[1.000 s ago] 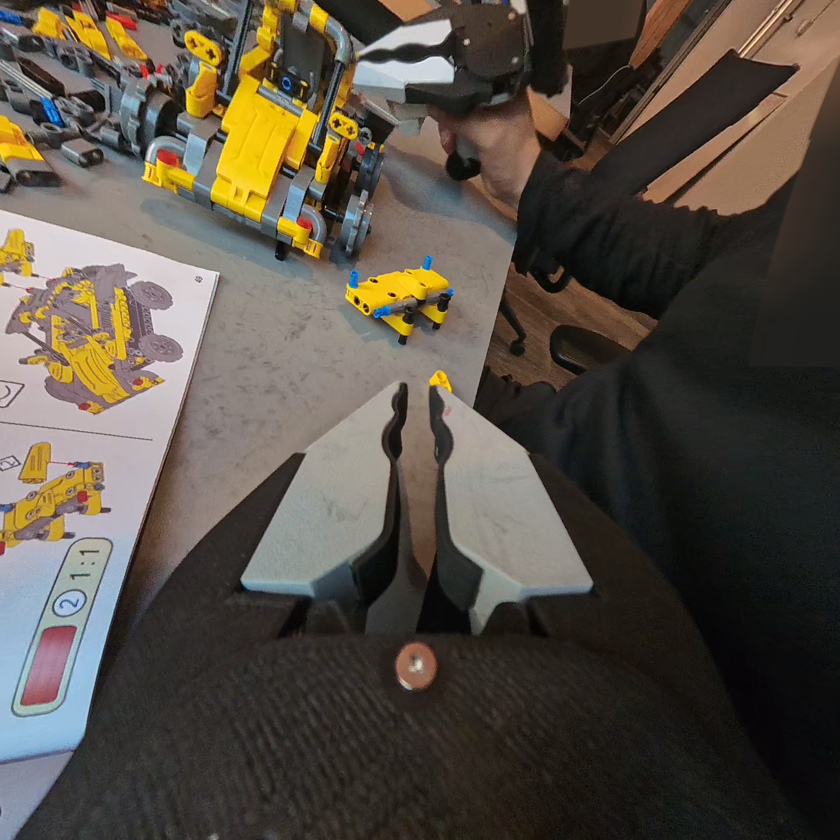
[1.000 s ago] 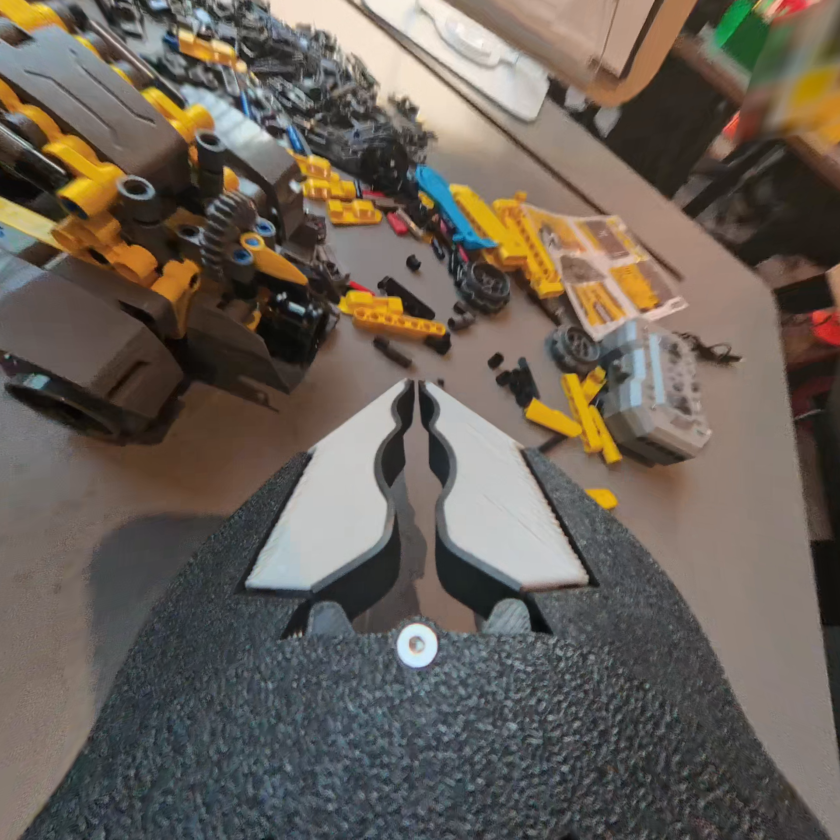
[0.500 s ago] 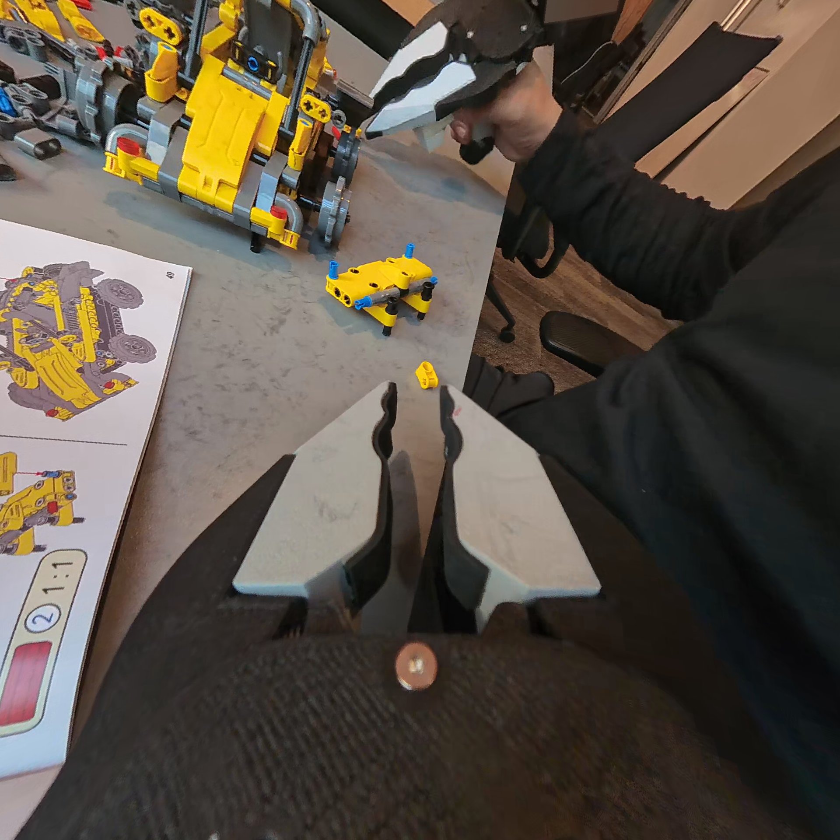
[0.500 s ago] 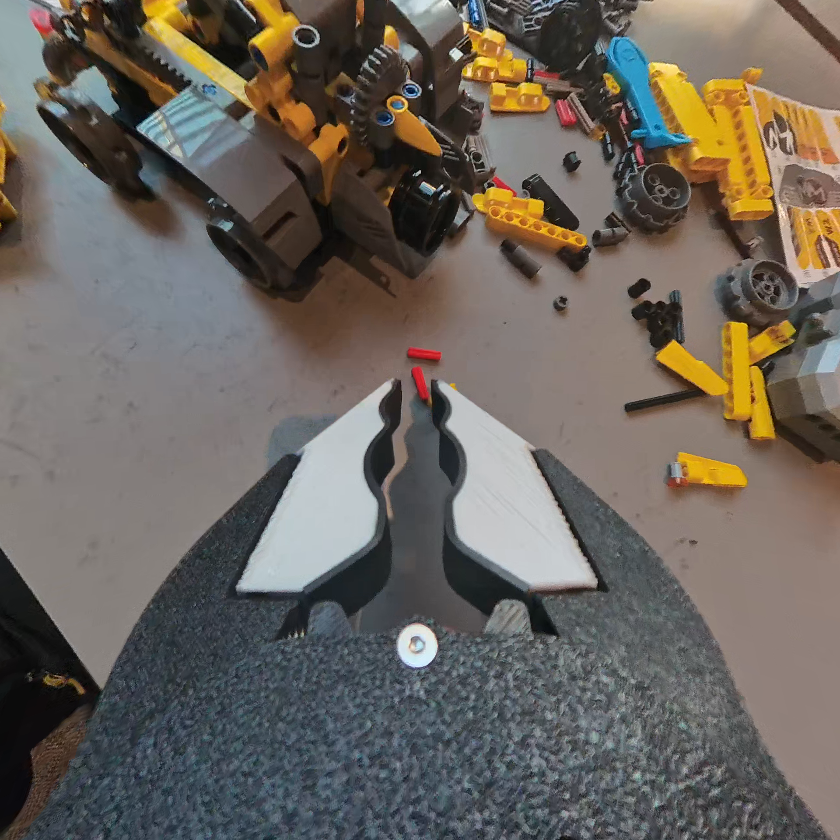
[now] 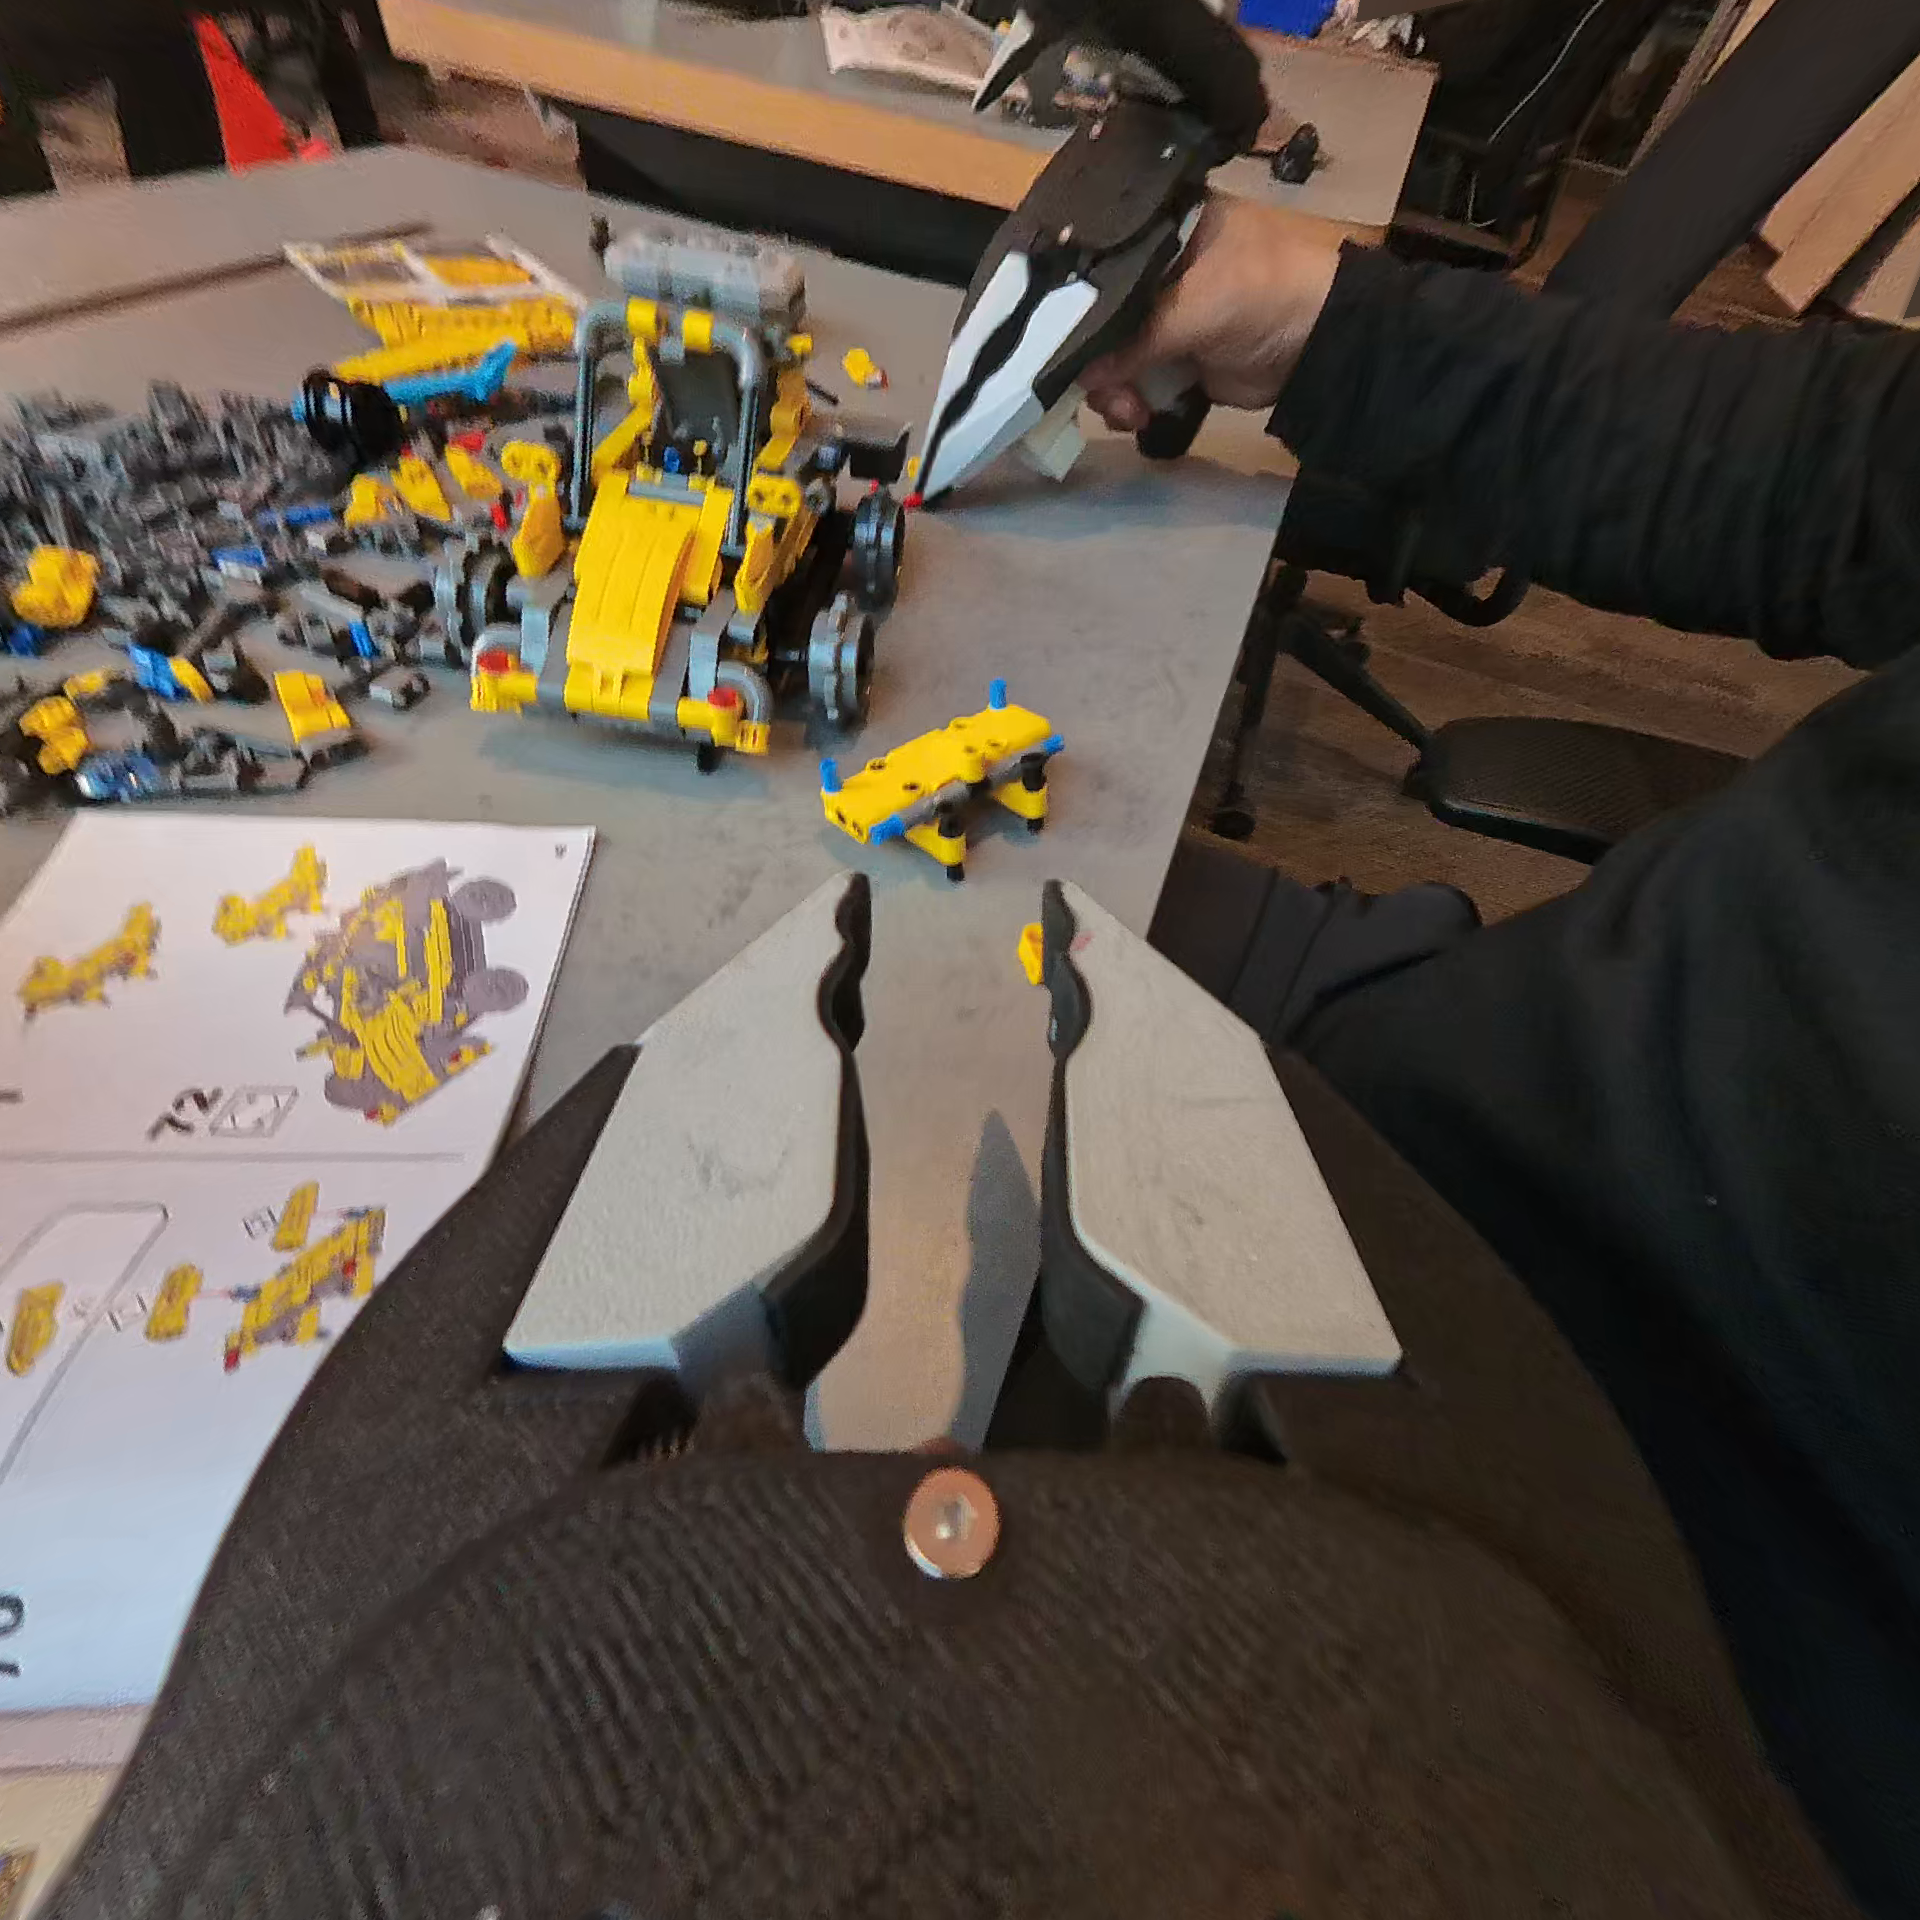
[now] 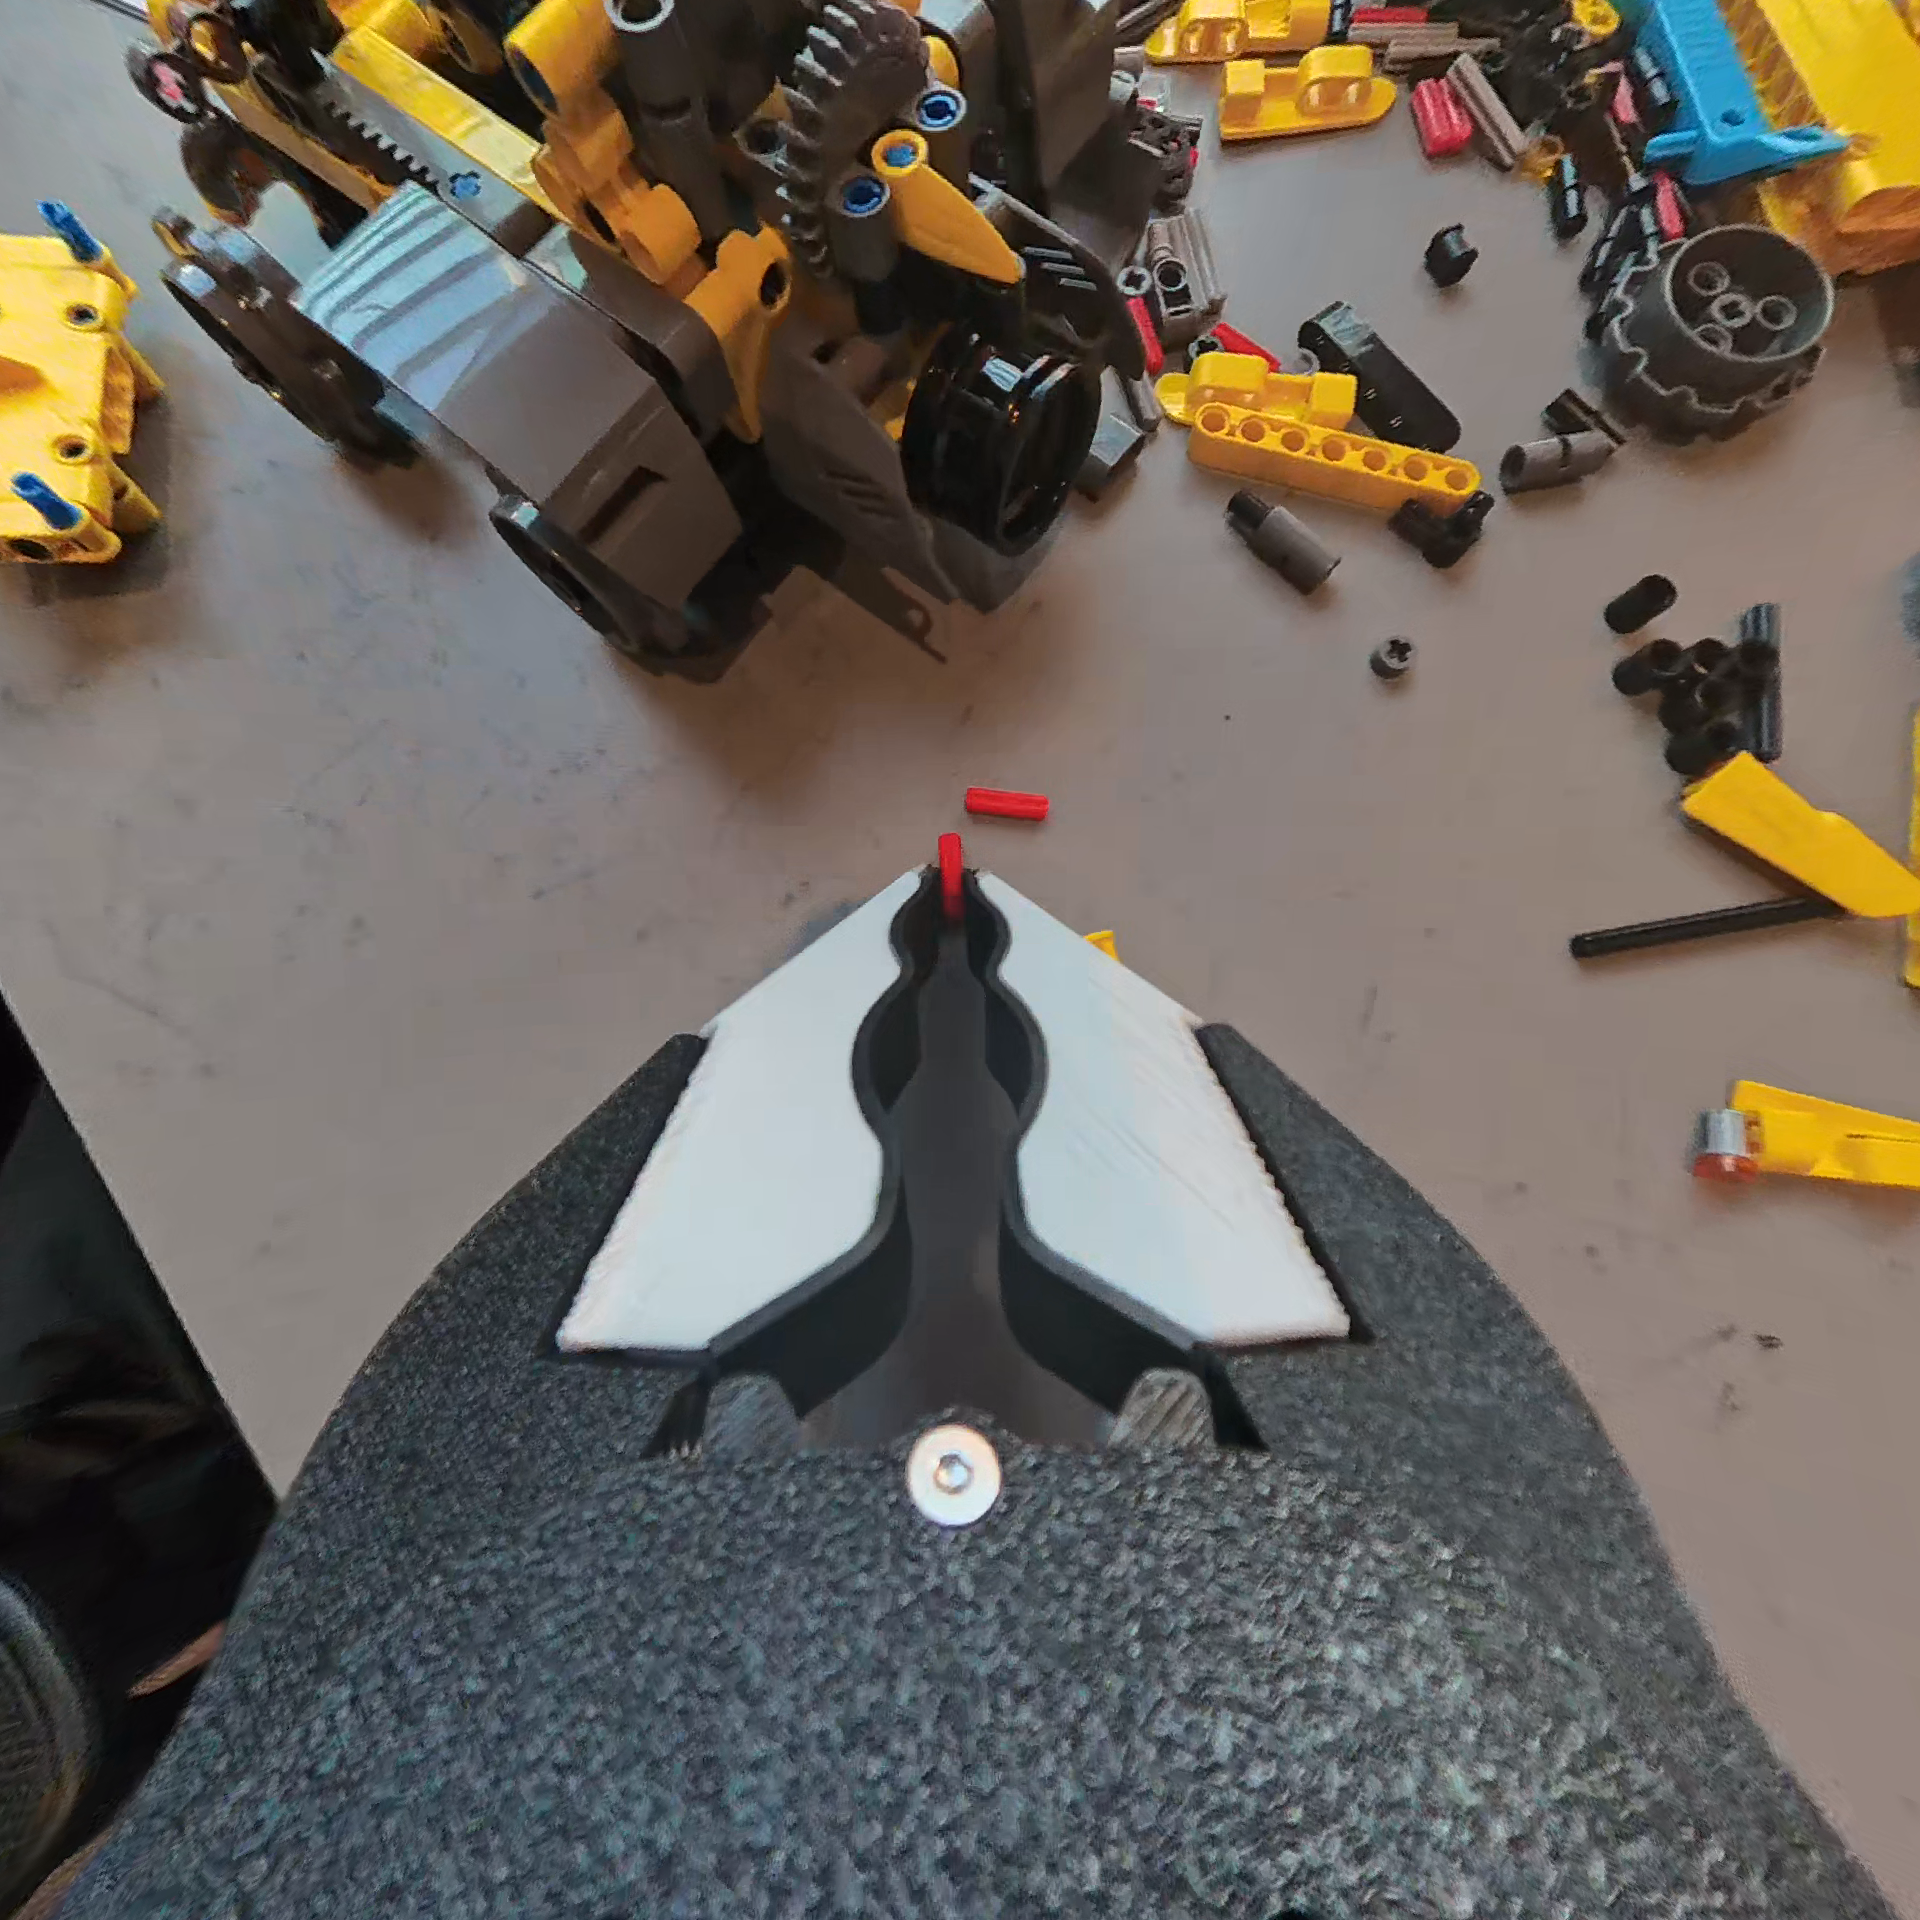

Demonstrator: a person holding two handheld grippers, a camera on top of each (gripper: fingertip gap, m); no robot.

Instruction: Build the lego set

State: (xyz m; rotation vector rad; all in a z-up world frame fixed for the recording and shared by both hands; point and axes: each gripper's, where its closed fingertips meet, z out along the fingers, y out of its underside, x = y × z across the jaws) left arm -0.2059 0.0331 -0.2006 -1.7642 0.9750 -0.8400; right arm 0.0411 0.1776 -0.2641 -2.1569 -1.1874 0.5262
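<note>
Right gripper (image 6: pixel 951 878): tips pinched onto a small red pin (image 6: pixel 949 862), down at the grey table (image 6: pixel 312 779).
Second red pin (image 6: pixel 1005 802): loose just beyond, untouched.
Left gripper (image 5: pixel 948 914): jaws parted, empty; small yellow piece (image 5: pixel 1029 951) beside right finger.
Nearby: yellow vehicle model (image 5: pixel 665 561), yellow sub-assembly (image 5: pixel 940 774), instruction booklet (image 5: pixel 260 1039).

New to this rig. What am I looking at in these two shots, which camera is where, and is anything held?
No robot arm: a person holds a two-finger gripper in each hand, each with a camera looking along its fingers. In the left wrist view, the left gripper is open over the grey table, a small yellow brick piece beside one finger; the printed instruction booklet and the yellow and grey brick-built vehicle lie ahead. In the right wrist view, the right gripper is shut on a small red pin; a second red pin lies just beyond.
</note>
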